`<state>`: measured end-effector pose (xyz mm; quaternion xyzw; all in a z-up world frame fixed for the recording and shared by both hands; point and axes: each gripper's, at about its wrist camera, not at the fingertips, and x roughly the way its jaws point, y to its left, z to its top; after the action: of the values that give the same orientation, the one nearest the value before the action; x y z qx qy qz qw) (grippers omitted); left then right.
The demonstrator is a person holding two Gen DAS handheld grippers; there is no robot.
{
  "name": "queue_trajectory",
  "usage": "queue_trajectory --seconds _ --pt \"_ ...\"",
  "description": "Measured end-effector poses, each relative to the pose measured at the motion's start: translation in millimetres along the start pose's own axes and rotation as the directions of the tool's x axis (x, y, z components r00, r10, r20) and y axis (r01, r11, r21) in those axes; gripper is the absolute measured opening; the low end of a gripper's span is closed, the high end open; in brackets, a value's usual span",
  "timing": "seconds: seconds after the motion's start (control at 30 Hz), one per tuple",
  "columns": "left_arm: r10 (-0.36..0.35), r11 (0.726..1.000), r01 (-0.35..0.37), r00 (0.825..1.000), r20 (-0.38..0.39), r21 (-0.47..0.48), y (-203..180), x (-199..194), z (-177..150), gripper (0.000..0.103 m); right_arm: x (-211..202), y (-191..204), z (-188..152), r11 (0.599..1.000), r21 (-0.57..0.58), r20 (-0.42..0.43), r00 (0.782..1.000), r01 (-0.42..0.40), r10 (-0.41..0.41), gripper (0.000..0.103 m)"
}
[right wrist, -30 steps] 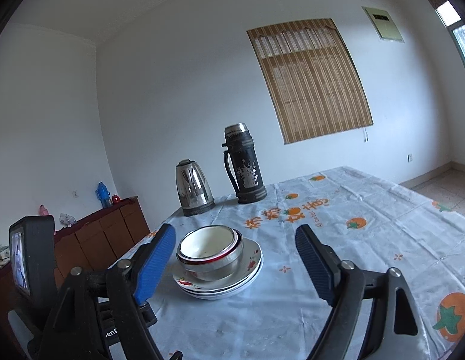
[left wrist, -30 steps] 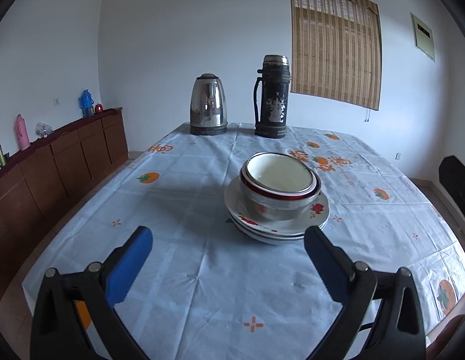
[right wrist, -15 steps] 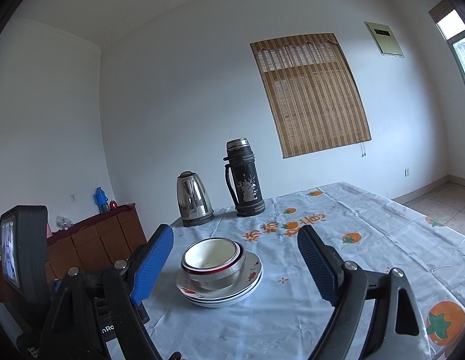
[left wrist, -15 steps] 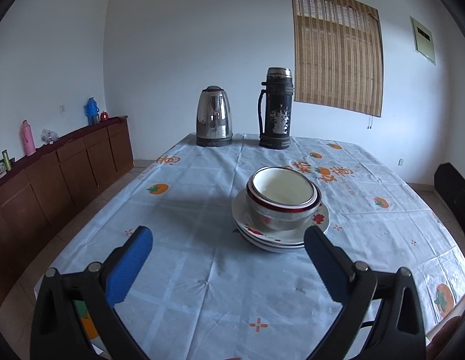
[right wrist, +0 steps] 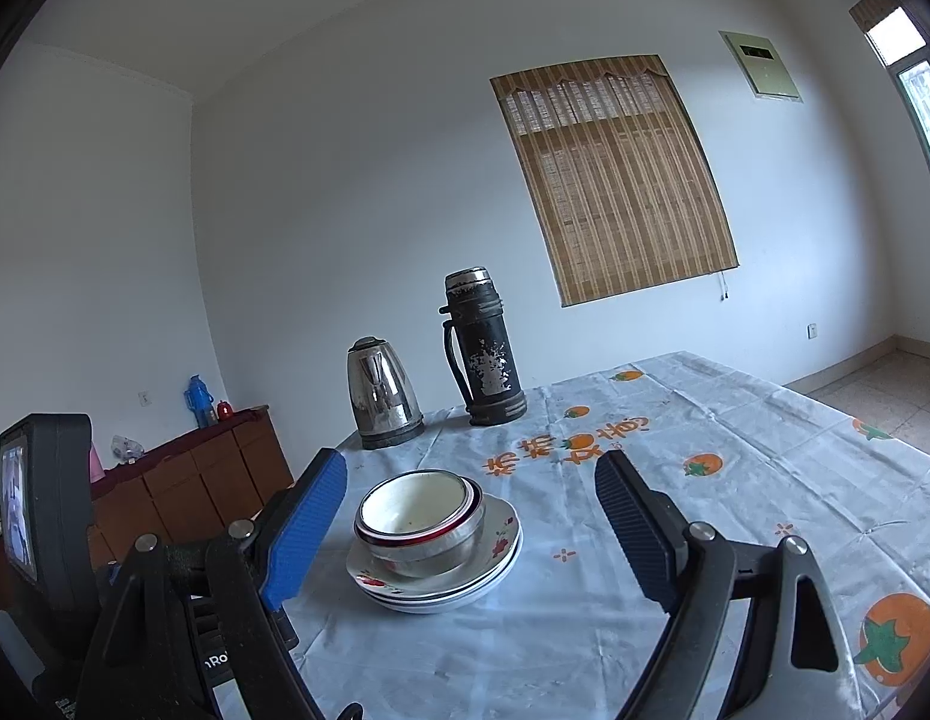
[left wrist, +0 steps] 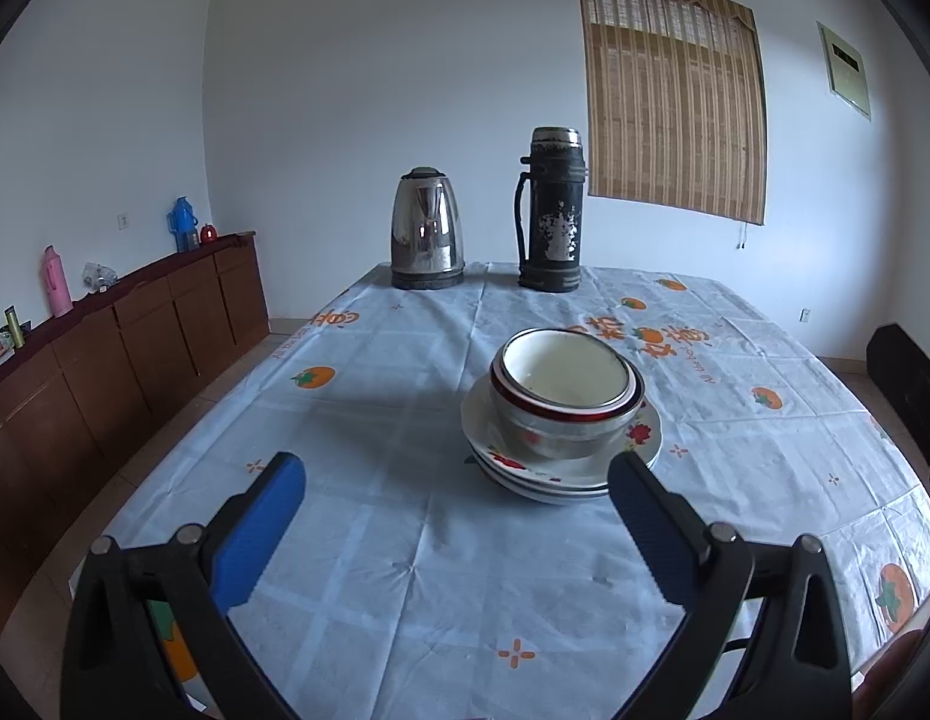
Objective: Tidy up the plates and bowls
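Both our grippers, left gripper (left wrist: 456, 477) and right gripper (right wrist: 471, 477), have jaws spread wide, gripping nothing. Just past them the nested bowls (left wrist: 566, 387) sit on stacked plates (left wrist: 642, 441) mid-table on the fruit-print tablecloth (left wrist: 375, 408). Kettle (left wrist: 428, 237) and thermos (left wrist: 550, 210) stand at the far edge, a wooden sideboard (left wrist: 135, 336) along the left wall.

Soft, dim daylight enters from a window (right wrist: 921, 90) at right, shadows are faint, focus sharp, and fisheye edges bend and darken.

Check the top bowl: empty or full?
Empty. The top bowl sits upright, nested in the stack on the plates; its pale inside shows bare to the bottom in both views, only faint specks.
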<state>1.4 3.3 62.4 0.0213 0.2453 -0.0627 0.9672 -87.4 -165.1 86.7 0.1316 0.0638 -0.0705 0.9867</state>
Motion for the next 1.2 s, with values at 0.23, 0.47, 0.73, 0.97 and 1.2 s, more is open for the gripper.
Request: queue_trajectory --seconds 0.23,0.47,0.73,0.97,1.2 --pt "0.002 1.0 -0.002 1.0 -0.003 0.001 -0.4 1.2 -0.1 0.103 0.5 -0.8 -1.6 1.0 0.002 -0.001 1.0 0.004 -0.004 0.087" --pt "0.003 1.0 -0.003 1.0 0.005 0.001 -0.2 -0.4 -0.3 0.103 -0.9 -0.9 -1.8 1.0 0.003 0.006 1.0 0.005 -0.005 0.087" --pt "0.0 1.0 0.0 1.0 0.002 0.007 -2.6 -1.0 -0.2 0.103 -1.6 -2.3 -2.2 1.0 0.009 0.004 1.0 0.007 -0.007 0.087" --pt "-0.001 1.0 0.001 1.0 -0.002 0.007 -3.3 -0.8 -1.0 0.103 -2.2 -3.0 -2.6 1.0 0.011 0.0 1.0 0.005 -0.005 0.087" --pt "-0.001 1.0 0.001 1.0 -0.001 0.011 -5.2 -1.0 -2.1 0.103 -2.0 -3.1 -2.4 1.0 0.013 0.0 1.0 0.006 -0.006 0.087"
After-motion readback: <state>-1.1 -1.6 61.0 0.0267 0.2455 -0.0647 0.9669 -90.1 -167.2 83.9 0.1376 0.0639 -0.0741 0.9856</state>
